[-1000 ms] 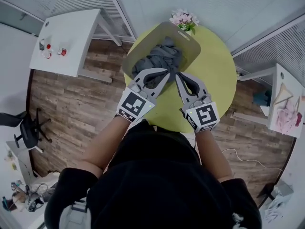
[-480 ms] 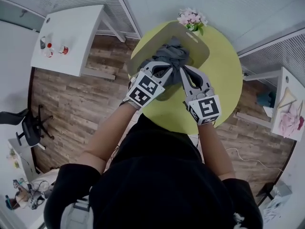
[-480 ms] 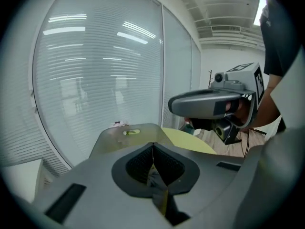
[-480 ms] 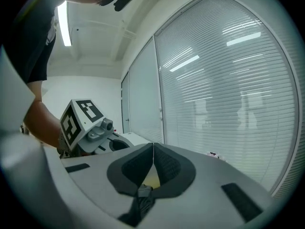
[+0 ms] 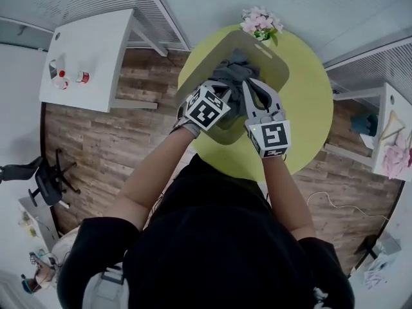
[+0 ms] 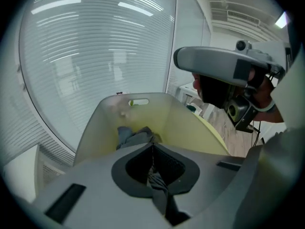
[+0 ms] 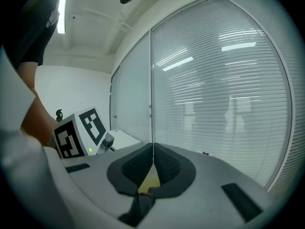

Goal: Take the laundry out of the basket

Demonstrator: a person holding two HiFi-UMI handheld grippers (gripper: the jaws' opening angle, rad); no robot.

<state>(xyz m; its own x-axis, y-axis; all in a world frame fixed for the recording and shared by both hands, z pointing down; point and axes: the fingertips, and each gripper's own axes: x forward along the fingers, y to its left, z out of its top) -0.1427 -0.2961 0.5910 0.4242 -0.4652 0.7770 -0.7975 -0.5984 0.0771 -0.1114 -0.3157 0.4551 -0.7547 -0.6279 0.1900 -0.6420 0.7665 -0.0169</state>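
The basket (image 5: 273,58) stands on the round green table (image 5: 312,108), on the table's far half, with a bunch of pink flowers (image 5: 261,23) just behind its far rim. The laundry (image 5: 235,73) – a heap of grey cloth – lies inside the basket, bunched toward its far wall. Both grippers reach over the near rim, side by side and close together, their marker cubes facing up toward the head. The left gripper (image 6: 153,147) tilts steeply down into the basket; its jaws are pressed together at the tips, and a fold of the grey cloth is pinched between them, trailing back toward the camera. Past its jaws the rest of the heap sits against the basket's inner wall, below the handle slot. The right gripper (image 7: 152,148) points nearly level, toward a wall of blinds. Its jaws also meet at the tips; a dark fold of cloth sits low between them, with a bit of the green table showing through the gap above it. The left gripper's cube shows just beside it in that view.
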